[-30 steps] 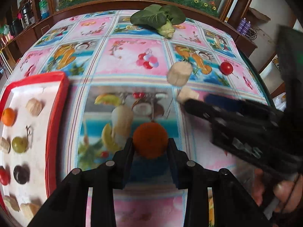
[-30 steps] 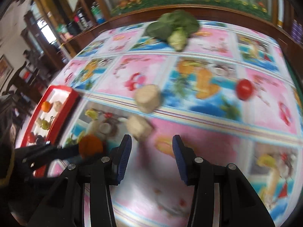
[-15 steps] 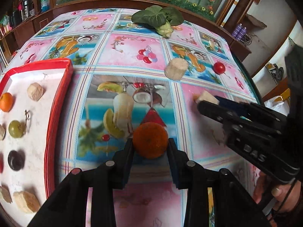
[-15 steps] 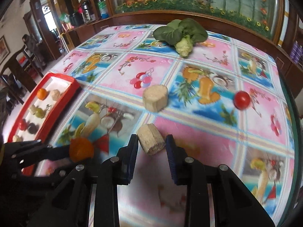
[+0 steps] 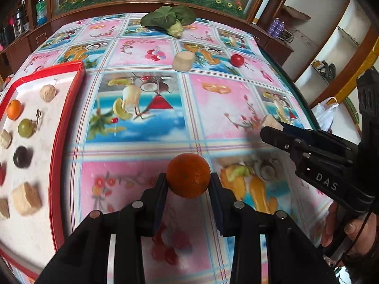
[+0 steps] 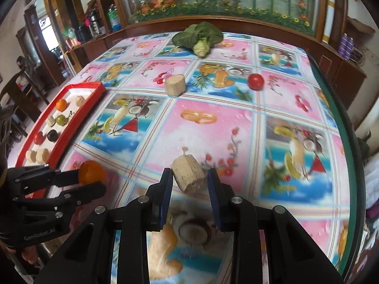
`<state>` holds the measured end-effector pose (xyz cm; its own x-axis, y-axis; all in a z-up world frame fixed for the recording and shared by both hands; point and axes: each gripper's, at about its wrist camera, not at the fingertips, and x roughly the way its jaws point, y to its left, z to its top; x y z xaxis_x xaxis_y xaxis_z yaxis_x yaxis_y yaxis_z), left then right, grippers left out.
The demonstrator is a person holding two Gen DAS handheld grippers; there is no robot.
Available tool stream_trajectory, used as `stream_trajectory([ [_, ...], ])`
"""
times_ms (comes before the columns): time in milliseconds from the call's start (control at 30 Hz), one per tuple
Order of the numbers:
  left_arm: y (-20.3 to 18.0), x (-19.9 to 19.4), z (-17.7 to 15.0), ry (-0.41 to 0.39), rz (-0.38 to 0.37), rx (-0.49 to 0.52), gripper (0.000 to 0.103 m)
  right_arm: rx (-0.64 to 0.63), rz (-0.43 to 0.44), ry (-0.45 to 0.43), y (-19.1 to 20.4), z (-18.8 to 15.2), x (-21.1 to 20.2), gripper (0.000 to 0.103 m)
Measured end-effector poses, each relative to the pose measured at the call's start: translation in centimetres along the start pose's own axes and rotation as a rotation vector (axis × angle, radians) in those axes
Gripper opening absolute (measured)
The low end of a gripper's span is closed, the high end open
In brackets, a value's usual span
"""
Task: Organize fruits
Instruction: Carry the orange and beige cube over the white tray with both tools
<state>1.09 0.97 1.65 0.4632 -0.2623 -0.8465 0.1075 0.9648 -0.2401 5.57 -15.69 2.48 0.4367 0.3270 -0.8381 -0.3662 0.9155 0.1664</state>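
- The orange [image 5: 188, 175] is being held clamped between the two fingers of the left tool [image 5: 188, 184], lifted above the surface [image 5: 213, 108] and lying to the right of the red tray [image 5: 68, 108], near its long edge but not yet over it.
- A tan cylindrical chunk [image 6: 188, 174] is being carried between the fingers of the right tool [image 6: 188, 184]; the left pad is seen touching it, while a slight gap seems to show at the right pad, so the grip is judged to be closed on it though not firmly proven.
- The step in hand is judged to be the carrying phase: both pieces are being brought toward the red tray, with neither yet released.
- Inside the red tray, a smaller orange, a green fruit, a dark fruit, a red fruit and several tan chunks are being kept in loose rows on the white liner.
- Well to the right of the red tray, another tan chunk [image 6: 174, 85], a red tomato [image 6: 255, 81] and a leafy green vegetable [image 6: 199, 38] are being left on the surface, so the task is judged to be only partly done.
- For the next move, the orange is being called to a bare patch of liner within the red tray, lowered past the raised rim before the fingers are parted, since a round fruit may roll.
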Motion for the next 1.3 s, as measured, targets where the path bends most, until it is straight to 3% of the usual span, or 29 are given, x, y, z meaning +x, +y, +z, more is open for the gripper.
stream_trajectory([
  [300, 0.4, -2.2, -0.7, -0.029, -0.013, 0.014, 0.038, 0.026, -0.006, -0.004, 1.0, -0.9, -1.0, 0.029],
  [600, 2.6, -4.7, -1.0, -0.08, 0.021, -0.006, 0.038, -0.054, 0.019, -0.052, 5.6, 0.4, -1.7, 0.029],
  [1067, 9.1, -7.7, -2.2, -0.131, 0.096, -0.133, 0.038, -0.157, 0.118, -0.078, 13.1, 3.2, -1.1, 0.029],
  [1300, 12.8, -9.2, -3.4, -0.142, 0.169, -0.194, 0.038, -0.209, 0.174, -0.081, 17.1, 4.4, -0.1, 0.029],
])
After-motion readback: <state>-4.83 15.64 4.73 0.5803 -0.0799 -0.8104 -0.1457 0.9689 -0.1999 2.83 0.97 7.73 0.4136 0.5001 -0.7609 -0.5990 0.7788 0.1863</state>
